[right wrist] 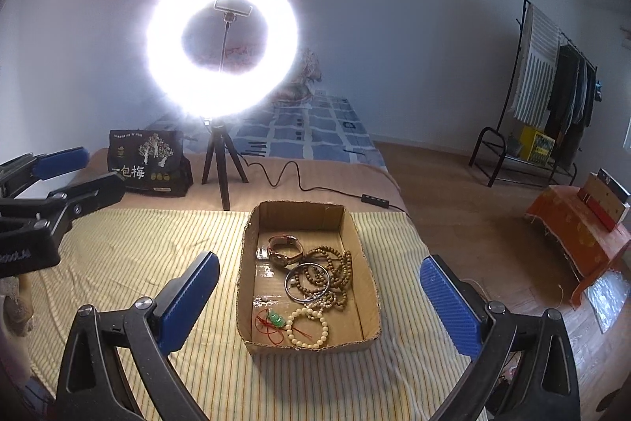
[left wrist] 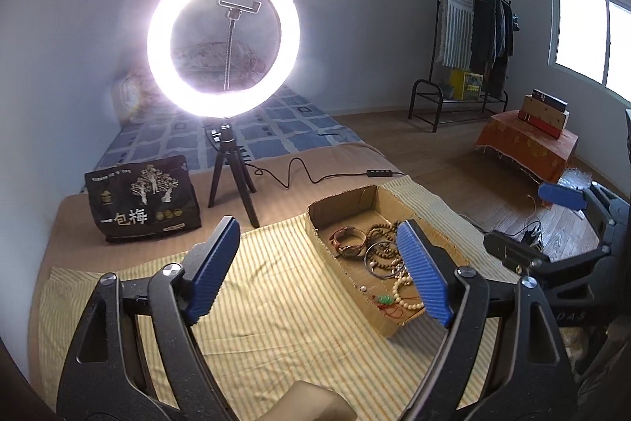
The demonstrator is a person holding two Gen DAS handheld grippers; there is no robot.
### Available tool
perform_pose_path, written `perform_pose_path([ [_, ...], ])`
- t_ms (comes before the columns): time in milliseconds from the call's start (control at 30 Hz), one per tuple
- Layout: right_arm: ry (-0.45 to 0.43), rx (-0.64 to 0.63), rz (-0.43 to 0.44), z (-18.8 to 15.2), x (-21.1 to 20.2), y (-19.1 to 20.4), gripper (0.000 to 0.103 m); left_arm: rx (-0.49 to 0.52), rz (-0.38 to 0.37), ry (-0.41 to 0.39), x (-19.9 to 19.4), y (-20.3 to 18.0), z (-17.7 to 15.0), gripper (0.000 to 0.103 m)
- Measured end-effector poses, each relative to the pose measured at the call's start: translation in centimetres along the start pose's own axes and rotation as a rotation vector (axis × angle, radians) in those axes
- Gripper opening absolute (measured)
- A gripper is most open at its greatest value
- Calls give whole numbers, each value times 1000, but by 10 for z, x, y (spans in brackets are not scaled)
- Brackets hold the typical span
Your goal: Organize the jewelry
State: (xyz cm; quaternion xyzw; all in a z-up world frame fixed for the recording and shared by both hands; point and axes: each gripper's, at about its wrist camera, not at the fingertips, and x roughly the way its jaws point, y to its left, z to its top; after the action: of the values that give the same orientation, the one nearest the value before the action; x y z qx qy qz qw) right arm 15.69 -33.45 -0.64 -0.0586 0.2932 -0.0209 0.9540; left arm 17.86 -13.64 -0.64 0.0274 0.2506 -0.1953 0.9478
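Scene: we hold both grippers raised over a striped yellow cloth [right wrist: 157, 243] | left gripper [left wrist: 319, 271] fingers spread, empty | right gripper [right wrist: 319, 306] fingers apart, empty | shallow brown cardboard box [right wrist: 357, 251] ahead between right fingers holds the bracelets, bangle and watch, seemingly gathered there for sorting.

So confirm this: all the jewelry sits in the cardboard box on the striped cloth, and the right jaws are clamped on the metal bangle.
Wrong on the grip. The right gripper is open and empty; the right wrist view shows the metal bangle lying in the cardboard box with the rest, on the striped cloth.
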Motion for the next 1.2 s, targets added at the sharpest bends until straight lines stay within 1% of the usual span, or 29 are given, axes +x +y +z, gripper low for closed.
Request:
perform_pose_path([
  [100,-14,11,0,0,-5,0,103,7,4,-9,-9,1,-3,87],
  [167,-21,19,0,0,-8,0,103,9,6,-13,-14,1,-3,90],
  [233,-28,30,-3,1,-11,0,103,2,4,-20,-20,3,-4,98],
  [333,-39,40,-9,1,-13,0,103,1,18,-43,-29,3,-5,101],
  [400,-46,44,-15,1,-15,1,103,15,36,-52,-33,2,-5,102],
  [567,-51,51,-22,0,-14,4,103,15,47,-64,-39,5,-9,102],
  [767,-82,42,-60,-1,-13,8,103,19,58,-55,-41,8,-13,103],
  [1200,-70,35,-61,-2,-10,10,103,-1,58,-47,-42,12,-14,103],
])
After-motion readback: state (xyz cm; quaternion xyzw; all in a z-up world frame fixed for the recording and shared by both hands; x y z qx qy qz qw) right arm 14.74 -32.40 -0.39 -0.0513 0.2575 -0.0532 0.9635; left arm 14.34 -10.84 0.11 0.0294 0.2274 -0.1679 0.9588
